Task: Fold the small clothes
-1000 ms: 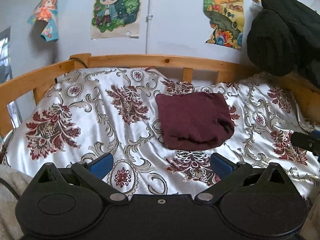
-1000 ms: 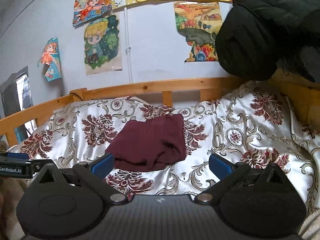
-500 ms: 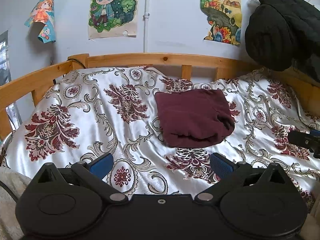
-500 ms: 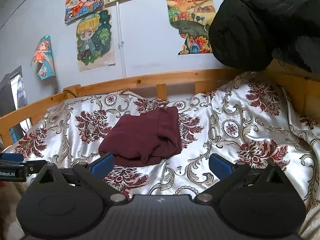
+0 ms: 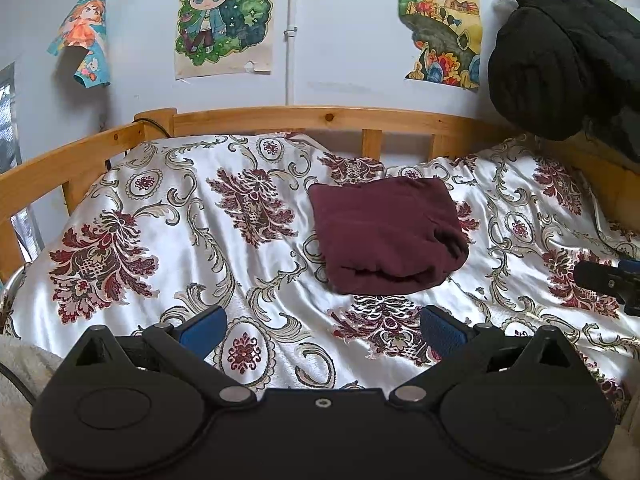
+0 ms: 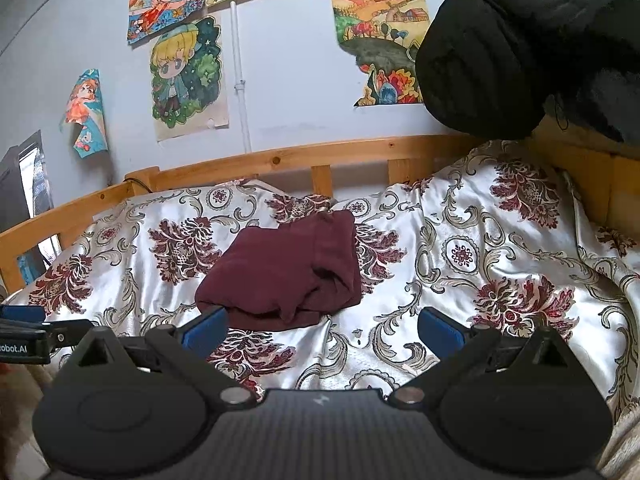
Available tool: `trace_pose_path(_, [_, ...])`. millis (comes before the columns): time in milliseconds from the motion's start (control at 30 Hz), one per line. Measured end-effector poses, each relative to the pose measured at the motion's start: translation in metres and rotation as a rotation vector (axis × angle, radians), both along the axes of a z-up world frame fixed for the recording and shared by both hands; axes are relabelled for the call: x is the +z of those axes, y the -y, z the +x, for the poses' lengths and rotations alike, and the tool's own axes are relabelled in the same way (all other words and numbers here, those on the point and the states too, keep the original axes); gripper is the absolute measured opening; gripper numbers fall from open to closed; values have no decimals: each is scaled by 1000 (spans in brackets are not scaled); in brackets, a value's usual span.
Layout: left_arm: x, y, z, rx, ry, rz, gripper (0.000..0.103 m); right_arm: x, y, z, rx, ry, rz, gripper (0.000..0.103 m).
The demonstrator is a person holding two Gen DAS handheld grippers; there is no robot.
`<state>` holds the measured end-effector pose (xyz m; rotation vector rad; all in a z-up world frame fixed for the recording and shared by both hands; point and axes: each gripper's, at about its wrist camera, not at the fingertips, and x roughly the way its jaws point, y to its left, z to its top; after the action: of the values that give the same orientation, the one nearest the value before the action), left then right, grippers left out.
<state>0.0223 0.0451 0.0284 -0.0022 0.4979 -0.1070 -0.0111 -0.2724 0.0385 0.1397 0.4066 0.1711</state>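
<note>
A dark maroon garment (image 5: pixel 386 234) lies folded into a compact rectangle on the floral satin bedspread (image 5: pixel 180 248), just ahead of both grippers. My left gripper (image 5: pixel 322 326) is open, its blue pads wide apart, and holds nothing; the garment sits ahead and slightly right of it. In the right wrist view the same garment (image 6: pixel 288 272) lies ahead and to the left. My right gripper (image 6: pixel 322 326) is also open and empty, with its left pad just short of the garment's near corner. The left gripper's tip (image 6: pixel 24 330) shows at the left edge there.
A wooden bed rail (image 5: pixel 304 120) runs along the back and left side. A black padded jacket (image 5: pixel 568 48) hangs at the upper right over the bed corner. Posters (image 5: pixel 226 20) cover the wall. A cream fleece blanket (image 5: pixel 20 368) lies at the near left edge.
Both grippers have drawn back slightly and tilted up, so the folded garment sits a little lower in each view. The garment itself has not moved. Both stay open.
</note>
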Motion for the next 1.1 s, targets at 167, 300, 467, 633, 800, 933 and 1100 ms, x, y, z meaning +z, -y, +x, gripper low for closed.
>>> trace_pose_path(167, [0,1,-1,-4,-2,3,102,-1,0,0,-1,-2,0,103])
trace_pose_path(300, [-1,1,0,-10,-3,6,102,-1,0,0,-1,-3,1,103])
trace_pose_path(467, [-1,0,0,-13,-3,7,102,-2,1,0,-2,-5,2,103])
trace_pose_path(633, [1,-1,1,2,4,9,102,-2,1,0,-2,-6,2,103])
trace_pose_path(800, [5,-5,-3,10,46,-4,102,-5,1,0,-7,-14,6,103])
trace_pose_path(933, [6,-5,-4,5,52,0,102,-6,1,0,-8,-18,6,103])
trace_pose_path(1100, [6,-3,-5,0,58,4,102,-5,0,1,-10,-30,7,103])
